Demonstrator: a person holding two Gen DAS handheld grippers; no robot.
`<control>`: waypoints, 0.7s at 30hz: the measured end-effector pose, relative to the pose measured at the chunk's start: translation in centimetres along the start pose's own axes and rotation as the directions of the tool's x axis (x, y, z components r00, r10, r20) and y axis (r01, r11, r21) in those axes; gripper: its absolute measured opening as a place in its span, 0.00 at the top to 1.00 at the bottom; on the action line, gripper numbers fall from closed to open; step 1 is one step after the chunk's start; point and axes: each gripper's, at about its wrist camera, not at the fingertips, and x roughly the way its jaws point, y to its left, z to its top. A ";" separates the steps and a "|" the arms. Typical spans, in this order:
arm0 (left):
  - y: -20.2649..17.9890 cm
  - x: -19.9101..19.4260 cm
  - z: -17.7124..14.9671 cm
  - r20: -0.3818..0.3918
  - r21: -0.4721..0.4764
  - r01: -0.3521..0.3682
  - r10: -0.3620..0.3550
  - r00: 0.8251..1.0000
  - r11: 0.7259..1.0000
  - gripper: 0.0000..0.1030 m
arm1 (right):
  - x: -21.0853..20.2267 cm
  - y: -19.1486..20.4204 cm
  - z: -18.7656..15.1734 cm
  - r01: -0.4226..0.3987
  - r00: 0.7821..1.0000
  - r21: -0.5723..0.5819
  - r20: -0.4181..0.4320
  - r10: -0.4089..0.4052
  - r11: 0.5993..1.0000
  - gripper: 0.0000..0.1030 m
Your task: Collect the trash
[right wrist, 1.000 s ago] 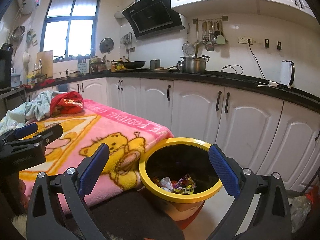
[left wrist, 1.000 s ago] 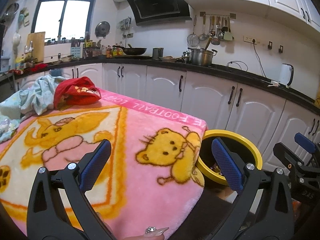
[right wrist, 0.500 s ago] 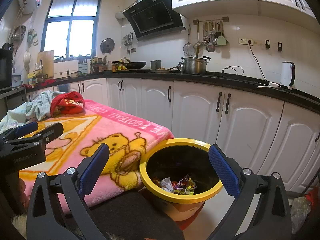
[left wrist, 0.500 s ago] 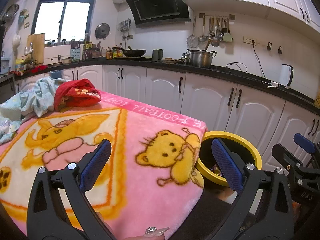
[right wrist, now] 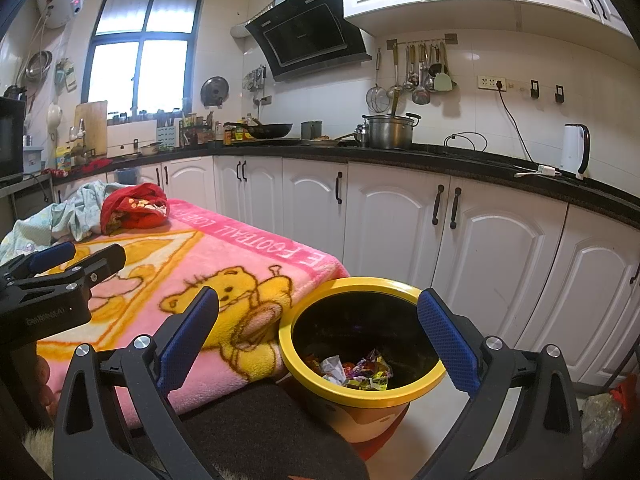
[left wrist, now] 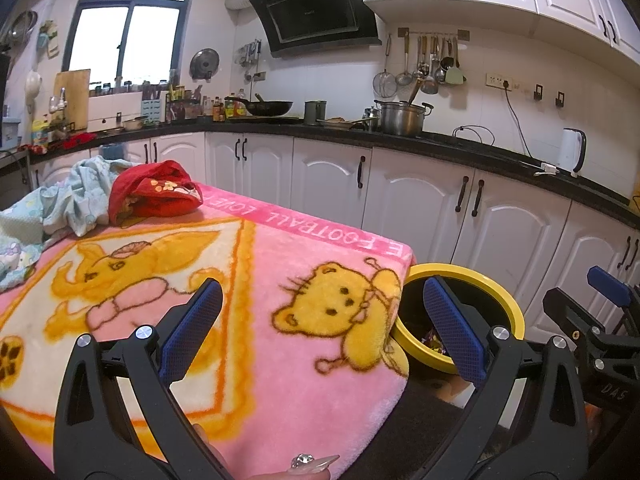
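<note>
A yellow-rimmed trash bin (right wrist: 362, 284) stands on the floor beside the table's right end; it also shows in the left wrist view (left wrist: 472, 276). Crumpled wrappers (right wrist: 354, 370) lie in its bottom. My right gripper (right wrist: 318, 340) is open and empty, held above and in front of the bin. My left gripper (left wrist: 322, 330) is open and empty over the pink cartoon blanket (left wrist: 248, 280) on the table. No loose trash shows on the blanket.
A red cloth (left wrist: 154, 194) and a pale blue cloth (left wrist: 76, 196) lie at the table's far left. White cabinets (right wrist: 400, 224) and a black counter run behind. A dark seat cushion (right wrist: 272, 432) sits below the grippers. A plastic bag (right wrist: 600, 416) lies on the floor at right.
Both grippers have barely shifted, with the views drifting slightly. Both stay open and empty.
</note>
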 end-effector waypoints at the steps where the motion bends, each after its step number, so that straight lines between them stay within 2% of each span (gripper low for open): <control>1: 0.0 0.0 0.0 -0.001 0.001 0.000 0.000 1.000 1.000 0.10 | 0.1 0.1 0.0 0.000 1.000 0.000 0.000 0.000 1.000 0.06; 21: 0.1 -0.1 0.2 0.006 0.001 0.002 -0.002 1.000 1.000 0.10 | 0.0 0.0 0.0 0.000 1.000 -0.001 0.000 0.000 1.000 0.06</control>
